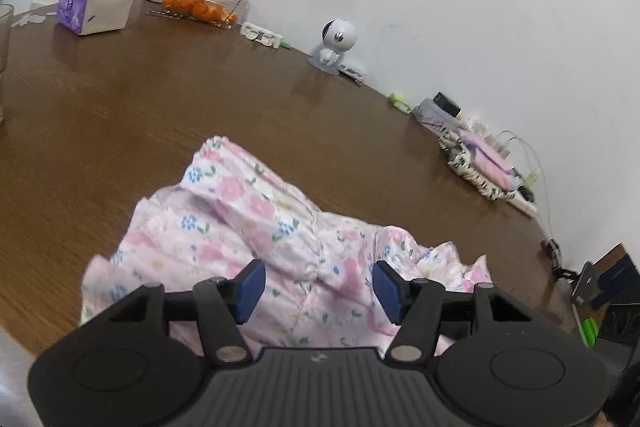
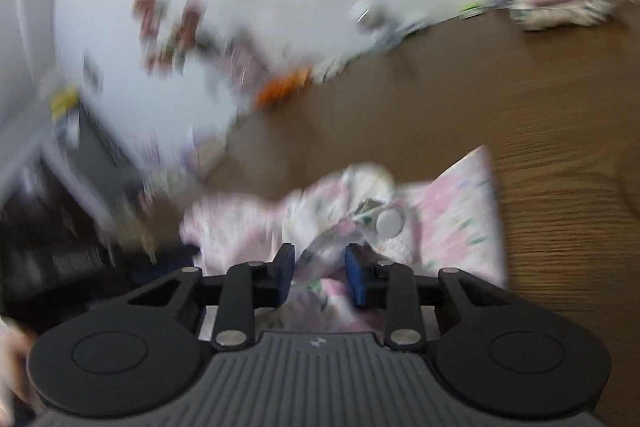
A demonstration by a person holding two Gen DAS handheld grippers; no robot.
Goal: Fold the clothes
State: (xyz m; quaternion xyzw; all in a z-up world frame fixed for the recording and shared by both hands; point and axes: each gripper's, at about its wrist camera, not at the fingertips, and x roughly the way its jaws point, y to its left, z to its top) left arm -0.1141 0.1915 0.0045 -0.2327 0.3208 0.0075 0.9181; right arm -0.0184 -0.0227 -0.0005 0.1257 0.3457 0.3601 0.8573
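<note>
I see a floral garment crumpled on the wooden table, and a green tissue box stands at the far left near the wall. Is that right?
Not quite. The tissue box is purple and white, not green, as the left wrist view shows. The rest holds: the floral garment lies crumpled on the wooden table, and the box stands at the far left near the wall.

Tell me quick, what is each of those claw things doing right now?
Left gripper: jaws open, hovering over the floral garment, gripping nothing.
Right gripper: jaws partly closed around a fold of that garment; the blur hides whether they grip it.

No readable text anywhere; the tissue pack (image 1: 94, 9) print seems too blurred.
</note>
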